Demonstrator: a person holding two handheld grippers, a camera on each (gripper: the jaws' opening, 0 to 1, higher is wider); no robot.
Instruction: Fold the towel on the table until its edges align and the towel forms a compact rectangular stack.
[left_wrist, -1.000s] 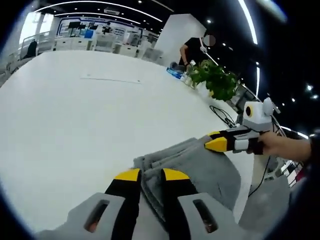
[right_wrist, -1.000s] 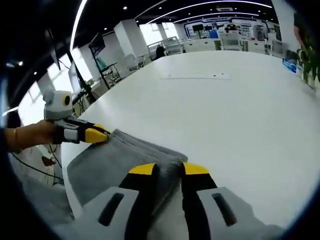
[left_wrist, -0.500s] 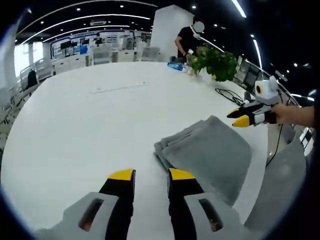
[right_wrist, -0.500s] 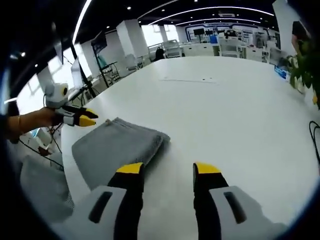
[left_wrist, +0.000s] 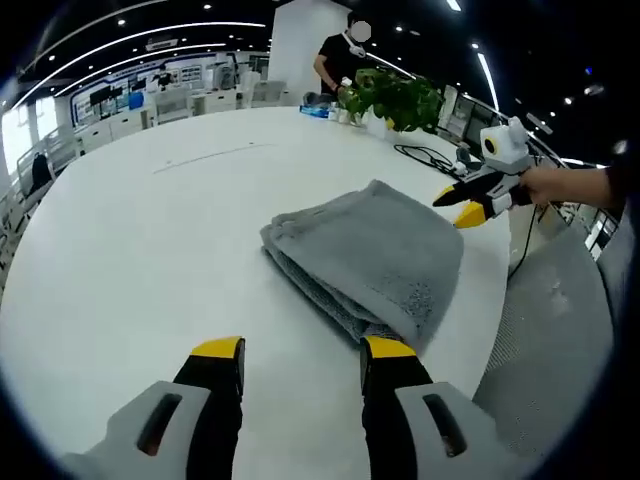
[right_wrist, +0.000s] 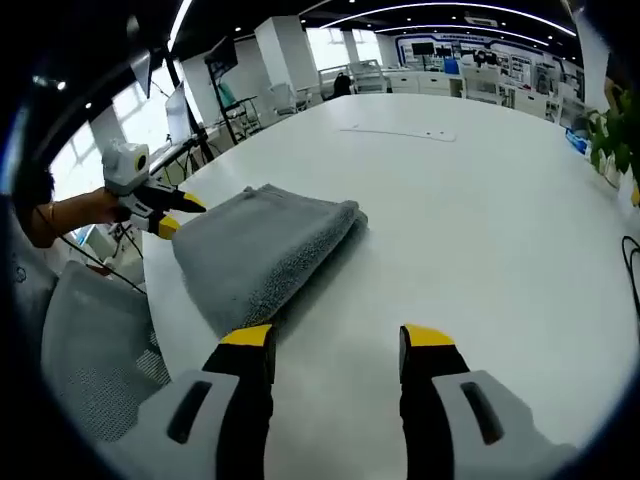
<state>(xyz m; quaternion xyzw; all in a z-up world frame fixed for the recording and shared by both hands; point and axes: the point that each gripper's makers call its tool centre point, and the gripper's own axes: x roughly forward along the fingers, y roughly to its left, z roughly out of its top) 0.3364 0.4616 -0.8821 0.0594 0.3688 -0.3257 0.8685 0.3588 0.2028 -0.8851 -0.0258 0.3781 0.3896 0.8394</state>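
Yellow-tipped and set wide apart, the jaws of the left gripper (left_wrist: 303, 350) hold nothing in the left gripper view; they hover over bare white table (left_wrist: 130, 250) just short of the grey towel (left_wrist: 365, 255), whose near corner lies close by the right-hand jaw tip; the towel is folded into a thick layered rectangle, its stacked edges showing along the side that faces the table's middle; it lies near the table edge closest to the person, with a grey mesh chair back (left_wrist: 555, 340) just beyond that edge; past the towel's far corner the right gripper (left_wrist: 458, 205) comes in from the right, held in a hand (left_wrist: 560, 185), its jaws parted a little and apart from the cloth; further along the edge lie a black cable (left_wrist: 425, 155) and a leafy green plant (left_wrist: 390, 95), with a person in black (left_wrist: 340, 65) standing behind it.

In the right gripper view the right gripper (right_wrist: 338, 340) has its jaws spread wide and empty over the table (right_wrist: 480, 220); the towel (right_wrist: 265, 250) lies just ahead of the left jaw tip, not touching it; beyond the towel the left gripper (right_wrist: 180, 212) shows with a hand (right_wrist: 85, 212) on it, jaws parted, near the towel's far corner.
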